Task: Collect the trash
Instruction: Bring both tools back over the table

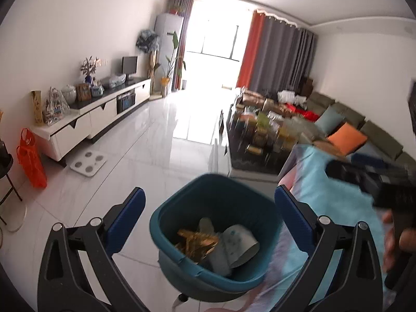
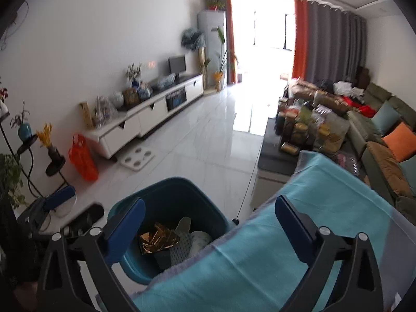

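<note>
**Both grippers empty over the bin**

I see my left gripper [image 1: 209, 201] and right gripper [image 2: 209, 212] spread wide, holding nothing. The teal bin [image 1: 182, 213] stands on the white floor [image 1: 145, 140] beside the table's turquoise cloth [image 2: 299, 208] edge, with gold foil [image 1: 197, 241] and crumpled wrappers [image 1: 234, 244] inside.

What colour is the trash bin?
The trash bin is dark teal blue, inside and out. The left wrist view shows it best.

Left wrist view: looks forward and down, close above the teal bin [image 1: 208, 223], facing the far window [image 1: 215, 44]. Right wrist view: same heading, set rightward over the blue cloth [image 2: 273, 254]. Shared: bin, cloth, floor [image 1: 156, 140], TV cabinet [image 2: 156, 114], sofa [image 2: 377, 119].
</note>
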A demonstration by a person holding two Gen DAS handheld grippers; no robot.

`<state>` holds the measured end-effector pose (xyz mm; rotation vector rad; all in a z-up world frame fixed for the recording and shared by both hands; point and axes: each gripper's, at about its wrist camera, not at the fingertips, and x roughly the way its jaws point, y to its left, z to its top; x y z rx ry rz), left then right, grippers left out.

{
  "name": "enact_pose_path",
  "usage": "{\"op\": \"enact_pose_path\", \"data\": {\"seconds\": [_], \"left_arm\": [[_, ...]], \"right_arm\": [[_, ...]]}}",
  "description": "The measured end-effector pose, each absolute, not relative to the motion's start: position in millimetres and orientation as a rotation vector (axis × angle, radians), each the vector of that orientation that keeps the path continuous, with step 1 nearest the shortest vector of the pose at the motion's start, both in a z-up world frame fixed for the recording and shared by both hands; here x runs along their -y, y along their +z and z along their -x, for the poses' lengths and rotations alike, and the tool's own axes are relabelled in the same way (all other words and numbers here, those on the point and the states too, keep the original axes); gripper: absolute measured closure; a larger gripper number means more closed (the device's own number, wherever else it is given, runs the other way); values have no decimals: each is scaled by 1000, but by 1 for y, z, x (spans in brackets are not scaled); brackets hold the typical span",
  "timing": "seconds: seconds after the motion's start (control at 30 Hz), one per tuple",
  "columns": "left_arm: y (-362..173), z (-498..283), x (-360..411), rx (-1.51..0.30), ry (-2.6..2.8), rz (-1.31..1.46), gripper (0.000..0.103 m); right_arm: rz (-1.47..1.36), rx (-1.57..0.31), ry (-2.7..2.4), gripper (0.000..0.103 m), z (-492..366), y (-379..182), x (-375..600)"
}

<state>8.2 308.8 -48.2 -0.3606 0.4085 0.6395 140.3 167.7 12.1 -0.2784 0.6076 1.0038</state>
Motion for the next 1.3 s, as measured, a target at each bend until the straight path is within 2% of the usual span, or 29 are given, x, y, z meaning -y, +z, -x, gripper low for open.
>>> {"op": "enact_pose_path", "data": {"seconds": [0.3,0.57,1.0,1.3], "left_arm": [[10,-16,-231,-239,509,220,5],[30,-45,-144,-200,318,139,5],[9,-84,-18,-317,17,50,5],[-20,-111,17,-402,-101,12,5]], "right_arm": [[152,-451,870,7,-123,36,-55],[74,-381,670,7,-108,31,51],[-18,-382,403,7,-84,2,174],[-32,-472,298,7,-88,-25,210]]}}
